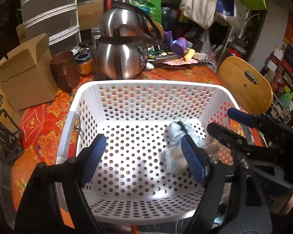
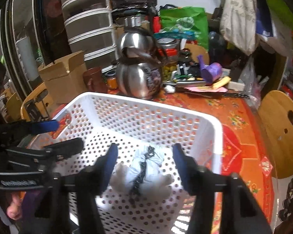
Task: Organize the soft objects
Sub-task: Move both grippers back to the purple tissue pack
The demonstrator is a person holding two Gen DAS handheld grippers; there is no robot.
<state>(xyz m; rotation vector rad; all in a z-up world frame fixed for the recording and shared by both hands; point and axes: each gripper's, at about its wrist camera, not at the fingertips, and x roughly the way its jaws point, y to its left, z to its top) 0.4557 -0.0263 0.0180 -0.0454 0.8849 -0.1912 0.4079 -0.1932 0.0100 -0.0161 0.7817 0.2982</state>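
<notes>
Covering the tabletop is a red and orange flowered cloth, crowded at the back with two stacked steel kettles, a brown mug, a small jar, an open cardboard box and a purple roll. Clear drawer units stand behind, bags hang at the upper right, and a wooden chair back stands at the right edge of the tabletop.

A white perforated basket sits at the near side. Inside it, on the floor toward the right wall, lies a soft toy in pale blue cloth with white limbs and a dark strip down its middle.

The left gripper hangs over the basket with its blue-padded fingers spread wide and nothing gripped; its right pad overlaps the toy, but I cannot tell whether it touches.

The right gripper has its fingers parted on either side of the toy, clear of it.
</notes>
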